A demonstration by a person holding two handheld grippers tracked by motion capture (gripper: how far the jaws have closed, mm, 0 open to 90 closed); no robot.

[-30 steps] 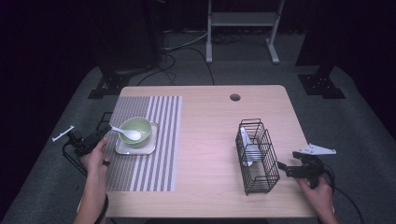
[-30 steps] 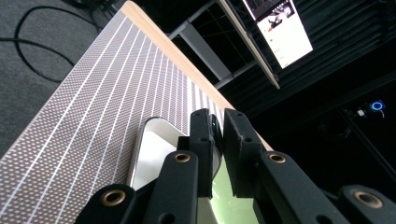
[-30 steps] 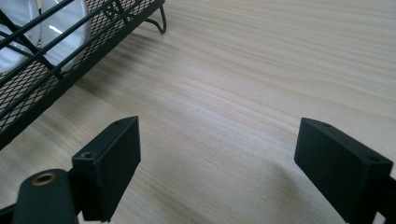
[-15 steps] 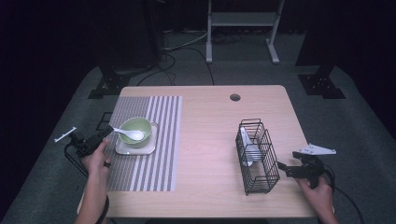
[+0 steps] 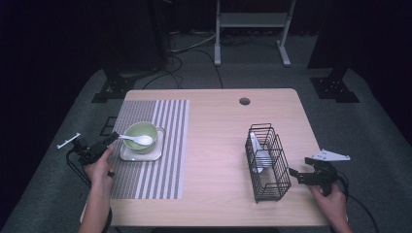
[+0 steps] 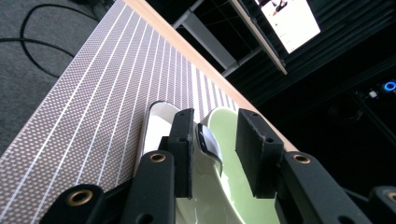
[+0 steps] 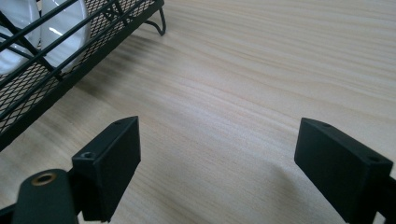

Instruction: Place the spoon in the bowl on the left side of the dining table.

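A green bowl (image 5: 142, 132) stands on a white square plate (image 5: 141, 154) on the striped placemat (image 5: 160, 145). A white spoon (image 5: 139, 140) lies in the bowl, handle pointing left. My left gripper (image 5: 108, 141) is at the bowl's left rim. In the left gripper view it (image 6: 215, 126) is open, its jaws on either side of the spoon handle (image 6: 208, 142), with a gap on the right side. My right gripper (image 5: 297, 175) rests low over bare wood right of the black wire basket (image 5: 267, 165), and it (image 7: 224, 140) is wide open with nothing between its fingers.
The basket (image 7: 56, 70) holds white spoons (image 5: 260, 156), one of which shows through its mesh (image 7: 60, 28). A round cable hole (image 5: 244, 101) sits near the table's far edge. Bare wood lies between placemat and basket. Cables and stand legs are on the floor beyond.
My left gripper has crept slightly right toward the bowl, bringing its jaws around the spoon handle. The right gripper and basket have not moved.
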